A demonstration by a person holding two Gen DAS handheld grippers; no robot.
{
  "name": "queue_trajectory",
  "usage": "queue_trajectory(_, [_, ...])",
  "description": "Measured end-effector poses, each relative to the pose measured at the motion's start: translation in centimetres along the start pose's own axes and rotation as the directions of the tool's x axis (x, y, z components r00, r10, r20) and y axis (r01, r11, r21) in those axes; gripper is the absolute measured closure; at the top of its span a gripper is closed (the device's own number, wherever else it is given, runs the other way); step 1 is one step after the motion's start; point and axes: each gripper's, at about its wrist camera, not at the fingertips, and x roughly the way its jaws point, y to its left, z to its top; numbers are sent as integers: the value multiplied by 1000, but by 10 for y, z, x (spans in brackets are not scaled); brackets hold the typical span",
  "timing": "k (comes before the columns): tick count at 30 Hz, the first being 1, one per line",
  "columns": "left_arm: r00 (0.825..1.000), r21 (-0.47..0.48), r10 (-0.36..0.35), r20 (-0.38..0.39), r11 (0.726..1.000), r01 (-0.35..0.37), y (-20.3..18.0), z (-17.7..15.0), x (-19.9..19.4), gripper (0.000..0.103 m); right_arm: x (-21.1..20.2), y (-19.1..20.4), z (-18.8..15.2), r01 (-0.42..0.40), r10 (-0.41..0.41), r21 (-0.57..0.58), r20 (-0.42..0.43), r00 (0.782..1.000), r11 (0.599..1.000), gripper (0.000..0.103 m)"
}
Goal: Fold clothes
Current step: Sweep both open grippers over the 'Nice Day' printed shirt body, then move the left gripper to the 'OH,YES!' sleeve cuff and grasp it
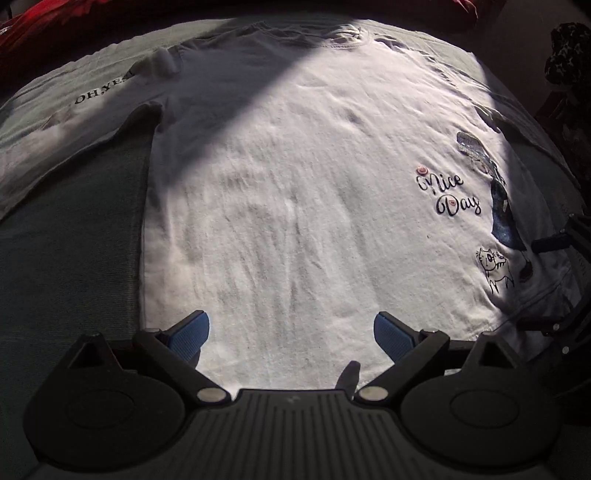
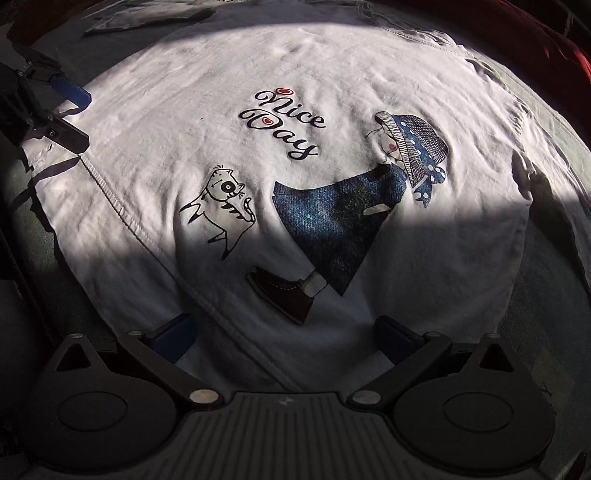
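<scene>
Landmark: white T-shirt (image 1: 295, 192), spread flat and face up on a grey-green cover (image 1: 74, 240); all places below are given relative to it.
Print: "Nice Day" lettering (image 2: 284, 122), a cat drawing (image 2: 221, 199) and a girl in a blue dress (image 2: 347, 221) sit on the shirt's front.
Hem: your left gripper (image 1: 291, 332) hovers over the bottom hem, jaws spread wide, nothing between the blue pads (image 1: 192, 332).
Side: your right gripper (image 2: 284, 339) sits over the hem corner near the girl's shoe, jaws likewise spread apart and gripping nothing.
Light: a band of sun crosses the shirt's middle; collar end and left sleeve lie in shadow.
Beyond the sleeve: a second garment (image 1: 85, 88) reading "OH,YES".
Beyond the collar: red fabric (image 1: 55, 26).
</scene>
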Motion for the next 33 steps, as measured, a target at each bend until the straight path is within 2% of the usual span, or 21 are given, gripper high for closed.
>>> queue_trajectory(2, [999,-32,3,54,999,-1,11,18,3,8,0,2,-2,14,-14,9,9,1000,1000,0])
queue_trajectory(5, [994,-18,-13,110,1000,15,17,42,14,9,0,3,-3,28,-28,15,11,1000,1000,0])
queue_trajectory(7, [994,-25,-24,110,999,27,19,46,20,9,1,4,-1,32,-32,19,2,999,999,0])
queue_trajectory(10, [998,-103,-50,49,993,55,29,40,33,9,2,5,2,35,-35,22,-17,999,999,0])
queue_trajectory(13, [995,-138,-71,70,987,80,39,37,20,9,2,5,8,35,-33,33,-52,998,999,0])
queue_trajectory(15, [992,-210,-70,108,973,92,57,41,9,10,1,4,14,33,-28,57,-82,996,998,0])
queue_trajectory(17, [988,-300,-61,145,948,102,81,43,1,12,0,2,21,32,-23,81,-112,993,996,0])
queue_trajectory(20, [980,-441,11,197,894,79,131,43,-10,19,-2,0,31,28,-9,125,-154,988,992,0])
queue_trajectory(23, [967,-567,75,244,820,80,177,37,-21,29,-4,-5,45,30,3,184,-178,984,982,0])
queue_trajectory(26, [950,-655,118,288,749,105,215,26,-34,31,-6,-9,64,41,5,237,-190,982,971,0])
queue_trajectory(28, [943,-678,137,304,726,113,237,21,-40,31,-6,-8,82,42,7,255,-188,982,966,0])
queue_trajectory(31, [944,-701,150,294,705,107,267,16,-44,33,-3,1,116,49,-6,235,-180,984,971,0])
queue_trajectory(33, [953,-715,165,256,695,71,287,12,-43,43,-2,10,141,43,-8,201,-170,985,979,0])
